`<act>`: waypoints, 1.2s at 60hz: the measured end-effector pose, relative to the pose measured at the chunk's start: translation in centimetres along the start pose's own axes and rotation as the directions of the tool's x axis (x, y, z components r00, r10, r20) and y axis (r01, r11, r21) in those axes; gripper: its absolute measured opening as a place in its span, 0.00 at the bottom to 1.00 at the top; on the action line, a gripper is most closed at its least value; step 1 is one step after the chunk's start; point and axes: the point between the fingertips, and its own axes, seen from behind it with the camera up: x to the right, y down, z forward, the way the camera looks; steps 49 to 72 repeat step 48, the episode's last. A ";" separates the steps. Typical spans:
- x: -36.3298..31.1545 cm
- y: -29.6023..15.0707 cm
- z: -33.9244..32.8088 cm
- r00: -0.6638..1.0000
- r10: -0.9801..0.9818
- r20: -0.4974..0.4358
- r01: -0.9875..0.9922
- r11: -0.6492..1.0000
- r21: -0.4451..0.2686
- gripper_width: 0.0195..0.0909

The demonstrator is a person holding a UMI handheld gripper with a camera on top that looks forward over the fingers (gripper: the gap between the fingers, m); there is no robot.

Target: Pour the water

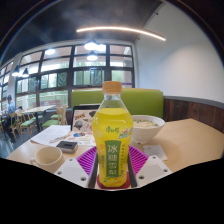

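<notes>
A clear plastic bottle (112, 130) with yellow drink, a yellow-green label and an orange cap stands upright between my fingers. My gripper (112, 162) is shut on its lower half, with the purple pads (86, 158) pressing on both sides of the label. The bottle's base is level with the fingers, and I cannot tell whether it rests on the table. A small white cup (47, 157) sits on the table to the left of the fingers. A white bowl (149, 126) stands beyond the bottle to the right.
The light wooden table (190, 140) stretches ahead and to the right. A dark phone-like object (67, 146) and printed sheets (54, 132) lie left of the bottle. A green bench back (150, 100) runs behind the table. Chairs and large windows are further left.
</notes>
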 end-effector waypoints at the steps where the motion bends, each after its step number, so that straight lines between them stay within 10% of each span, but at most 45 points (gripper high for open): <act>1: 0.0 0.1 -0.1 1.000 0.001 0.002 -0.001 1.000 -0.004 0.42; 7: 0.1 0.1 -0.8 1.000 0.012 0.007 -0.012 0.999 -0.033 0.94; 41: -7.9 -4.1 -29.8 1.000 0.027 -0.016 -0.027 1.000 0.002 0.86; 72: -9.6 -3.4 -33.2 0.998 0.054 0.020 -0.055 0.998 0.030 0.87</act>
